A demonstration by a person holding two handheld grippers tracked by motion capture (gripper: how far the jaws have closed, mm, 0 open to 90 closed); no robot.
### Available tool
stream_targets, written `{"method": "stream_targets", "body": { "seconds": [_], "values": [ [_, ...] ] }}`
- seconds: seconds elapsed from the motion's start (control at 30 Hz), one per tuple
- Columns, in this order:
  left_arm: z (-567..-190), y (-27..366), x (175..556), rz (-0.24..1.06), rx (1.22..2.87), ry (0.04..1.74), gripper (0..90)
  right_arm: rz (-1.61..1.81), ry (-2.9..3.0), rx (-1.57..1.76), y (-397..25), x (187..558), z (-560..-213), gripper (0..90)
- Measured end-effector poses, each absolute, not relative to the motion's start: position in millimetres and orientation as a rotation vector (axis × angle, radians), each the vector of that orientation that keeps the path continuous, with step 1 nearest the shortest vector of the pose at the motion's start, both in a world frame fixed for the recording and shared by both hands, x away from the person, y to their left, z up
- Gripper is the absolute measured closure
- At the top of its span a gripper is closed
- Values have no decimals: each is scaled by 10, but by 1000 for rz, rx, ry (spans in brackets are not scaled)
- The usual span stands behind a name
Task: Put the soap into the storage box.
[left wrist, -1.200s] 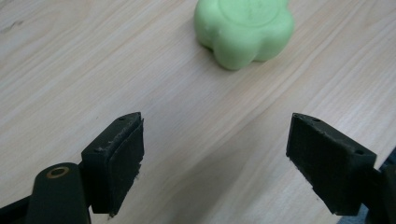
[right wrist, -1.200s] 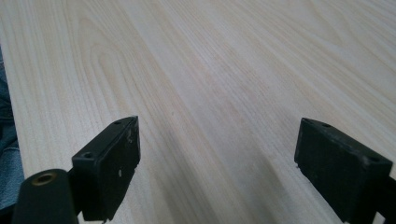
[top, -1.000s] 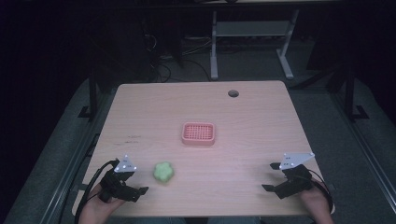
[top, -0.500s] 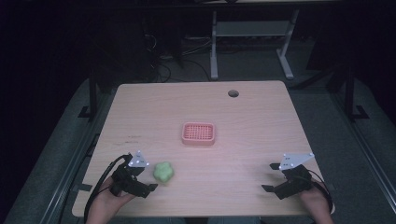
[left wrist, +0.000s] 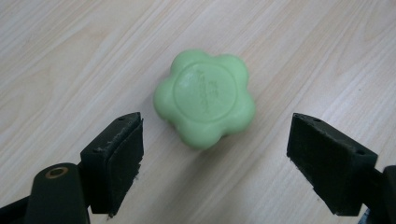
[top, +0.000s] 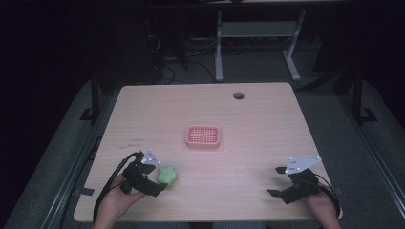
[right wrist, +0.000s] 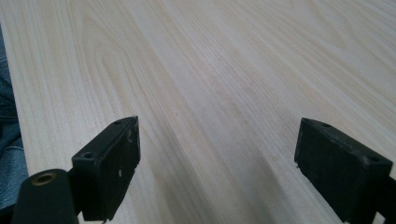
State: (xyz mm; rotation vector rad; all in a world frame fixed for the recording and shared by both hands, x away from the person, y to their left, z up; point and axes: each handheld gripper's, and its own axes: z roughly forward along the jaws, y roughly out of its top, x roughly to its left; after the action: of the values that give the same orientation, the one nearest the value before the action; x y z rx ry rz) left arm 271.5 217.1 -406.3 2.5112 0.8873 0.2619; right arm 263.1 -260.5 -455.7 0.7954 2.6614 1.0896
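Note:
A green flower-shaped soap (top: 168,175) (left wrist: 205,97) lies flat on the wooden table (top: 248,124) near its front left. My left gripper (top: 158,179) (left wrist: 215,158) is open right at the soap, its two black jaws wide apart with the soap just ahead of the gap and touching neither pad. A pink slotted soap dish (top: 203,136) sits empty at the table's middle. My right gripper (top: 279,181) (right wrist: 217,163) stands open near the front right corner, with bare wood between its jaws.
A round cable hole (top: 238,95) is at the table's far right. Desk legs and cables stand on the dark floor beyond the far edge. Blue cloth (right wrist: 8,140) shows past the table edge in the right gripper view.
My left gripper has moved right toward the soap, from a gap beside it to its jaws reaching it. The right gripper has stayed still.

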Motion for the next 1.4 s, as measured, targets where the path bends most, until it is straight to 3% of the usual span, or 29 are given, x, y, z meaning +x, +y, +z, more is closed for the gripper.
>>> {"method": "stream_targets", "body": {
  "seconds": [1.4],
  "values": [
    [-4260,1858,3037,212,2601,995,207,1093,2667,782,-2579,2624,-4548,138]
  ]
}}
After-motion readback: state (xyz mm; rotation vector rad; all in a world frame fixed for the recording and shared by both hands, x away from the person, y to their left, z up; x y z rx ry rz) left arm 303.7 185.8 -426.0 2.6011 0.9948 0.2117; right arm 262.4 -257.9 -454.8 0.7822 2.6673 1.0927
